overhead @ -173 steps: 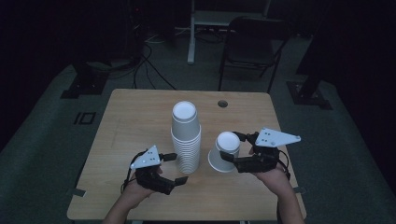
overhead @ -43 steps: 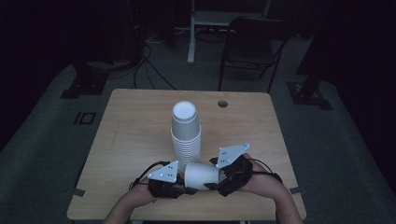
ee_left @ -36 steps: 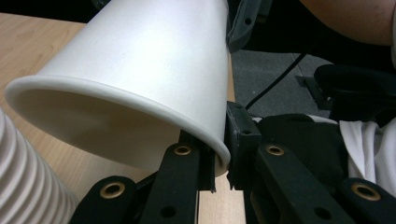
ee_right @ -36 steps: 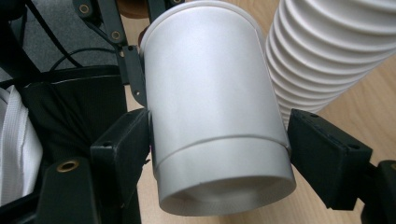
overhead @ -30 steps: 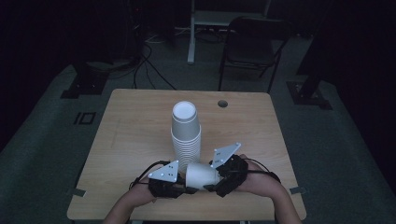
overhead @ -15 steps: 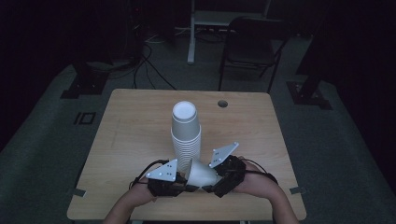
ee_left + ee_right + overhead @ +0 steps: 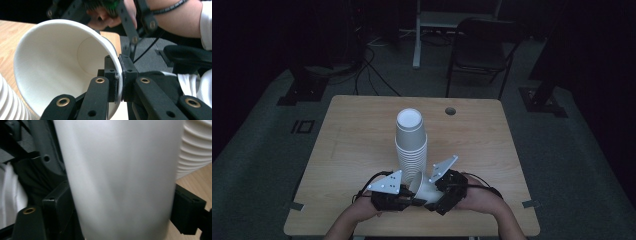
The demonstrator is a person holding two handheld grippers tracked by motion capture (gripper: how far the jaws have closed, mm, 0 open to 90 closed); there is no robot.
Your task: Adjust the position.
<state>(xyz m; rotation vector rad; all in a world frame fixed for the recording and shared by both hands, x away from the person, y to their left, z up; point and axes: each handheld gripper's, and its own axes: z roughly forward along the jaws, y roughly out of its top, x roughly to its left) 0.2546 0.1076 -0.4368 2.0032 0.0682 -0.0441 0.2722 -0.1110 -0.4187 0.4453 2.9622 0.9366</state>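
So I have one loose paper cup lying on its side between my two grippers at the near edge of the table, just in front of the tall stack of cups. My left gripper is clamped tight on the cup's rim: in the left gripper view the pads pinch the thin wall of the cup, one inside the mouth and one outside, with the open mouth turned toward me and toward the stack.

My right gripper straddles the body of the same cup. In the right gripper view the cup's white wall runs between my jaws, which have just been opening; the pad on the right sits at the cup's edge, and I cannot tell whether it presses on the paper or has let go, since the picture is blurred there. The ribbed stack stands just behind.

As for progress, I judge that the cup is being handed over from the right grip to the left, and that handover is nearly finished: the left hold is firm, the right one is easing. What is left, as I read it, is to free the right jaws fully, turn the cup mouth-down and set it on the stack. The stack is upright and nothing has been added to its top yet.
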